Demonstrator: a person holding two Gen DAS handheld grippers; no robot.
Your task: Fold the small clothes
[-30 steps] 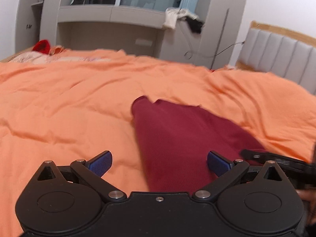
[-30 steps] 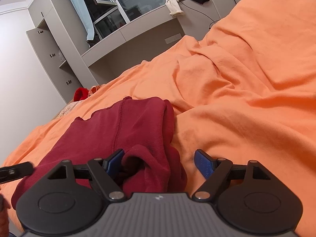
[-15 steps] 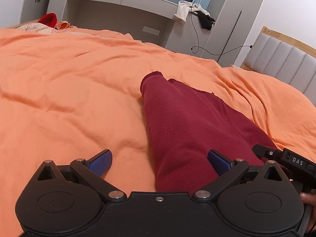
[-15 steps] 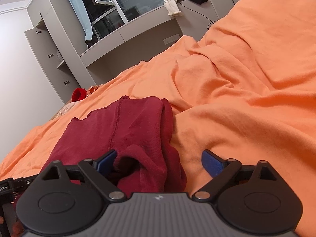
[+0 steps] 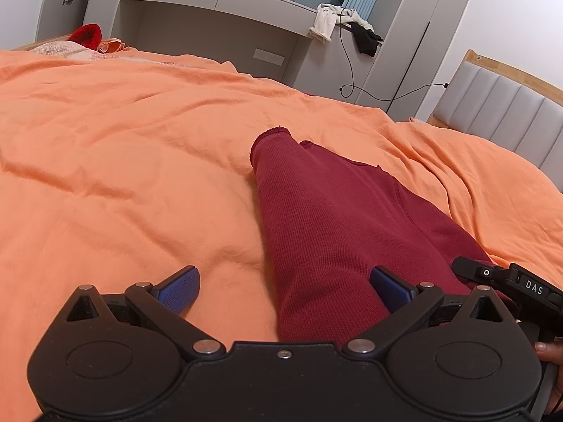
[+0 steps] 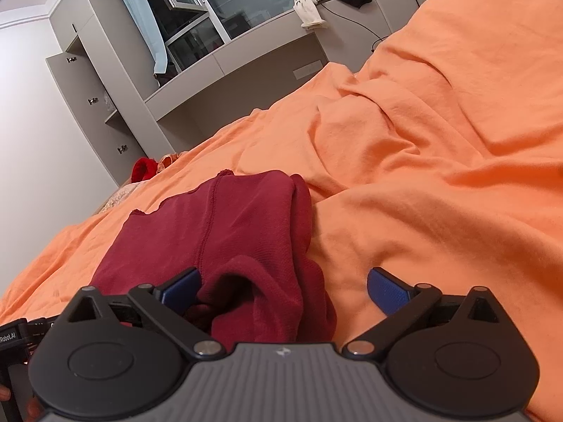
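A dark red knit garment (image 5: 327, 225) lies folded lengthwise on the orange bedcover (image 5: 123, 176). My left gripper (image 5: 285, 290) is open, low over the near end of the garment, with its left edge between the fingers. In the right wrist view the garment (image 6: 228, 232) is bunched at its near end. My right gripper (image 6: 283, 290) is open around that bunched end, touching or just above it. The right gripper's body (image 5: 510, 281) shows at the right edge of the left wrist view.
A grey padded headboard (image 5: 510, 112) stands at the right. A grey wall unit (image 5: 218, 21) with a ledge holding white and black clothes (image 5: 345, 24) runs behind the bed. A bright red item (image 5: 86, 35) lies at the far left of the bed.
My left gripper has dropped lower and closer over the garment. The right gripper's jaws have opened a little wider. The garment lies where it was.
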